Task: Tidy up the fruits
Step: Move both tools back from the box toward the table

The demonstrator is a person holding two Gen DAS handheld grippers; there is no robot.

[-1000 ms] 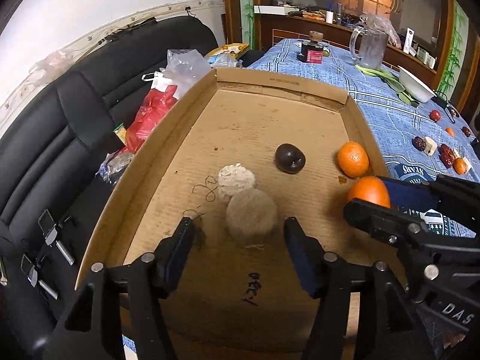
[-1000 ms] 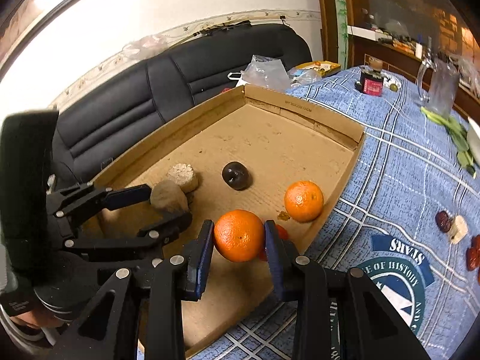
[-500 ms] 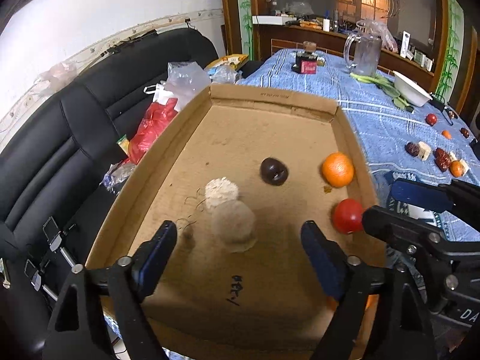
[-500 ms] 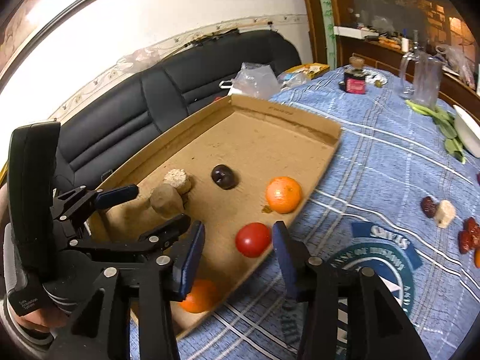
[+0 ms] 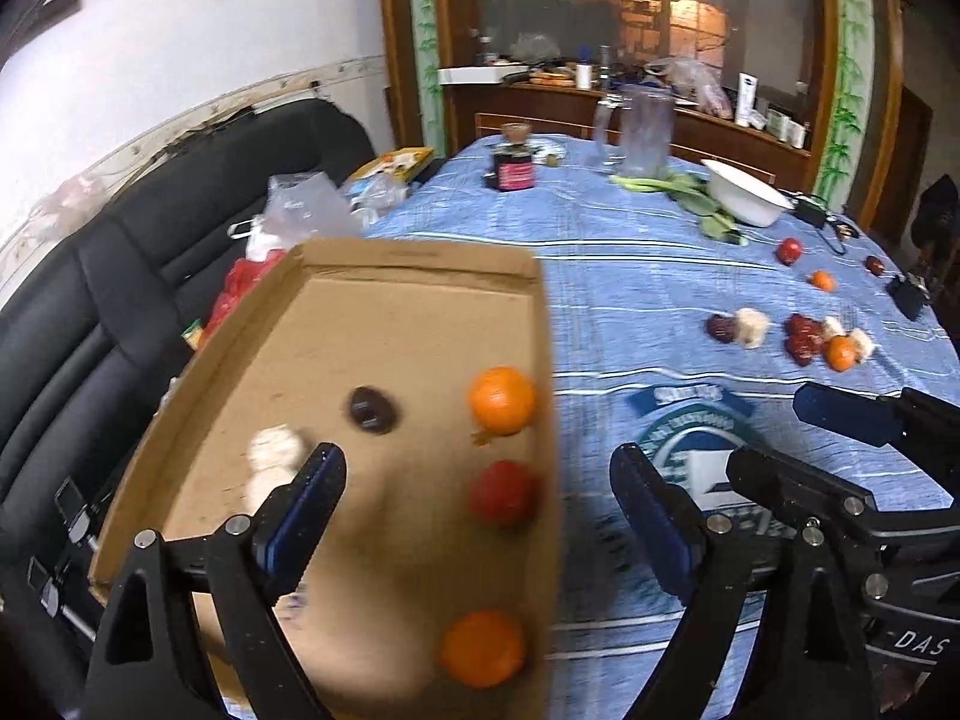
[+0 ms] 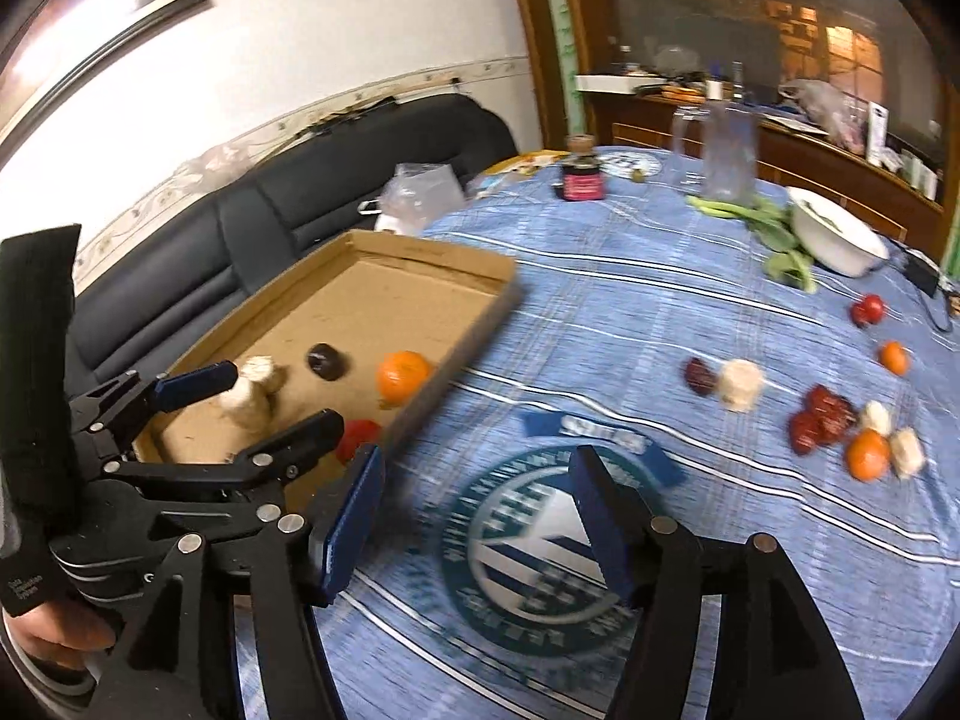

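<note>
A cardboard tray (image 5: pixel 414 255) on the blue tablecloth holds two oranges (image 5: pixel 501 401) (image 5: pixel 483 648), a red tomato (image 5: pixel 503 492), a dark fruit (image 5: pixel 372 411) and pale lumps (image 5: pixel 273 450). My left gripper (image 5: pixel 477 468) hovers over the tray's right rim, its jaws opening with nothing between them. My right gripper (image 6: pixel 477 468) hangs over the round emblem on the cloth, jaws also opening and empty. More fruit lies loose to the right: a dark date (image 6: pixel 698 375), a pale lump (image 6: pixel 739 384), red dates (image 6: pixel 819 420), small oranges (image 6: pixel 867 455) and a tomato (image 6: pixel 868 309).
A white bowl (image 6: pixel 837 237), greens (image 6: pixel 774 234), a glass jug (image 6: pixel 726 153) and a dark jar (image 6: pixel 581 177) stand at the table's far side. A black sofa (image 6: pixel 300 198) with plastic bags runs along the left, behind the tray.
The right gripper let go of its orange, which now lies in the tray's near corner. The left gripper drew back from the pale lump. Both opened wider and swung right toward the cloth.
</note>
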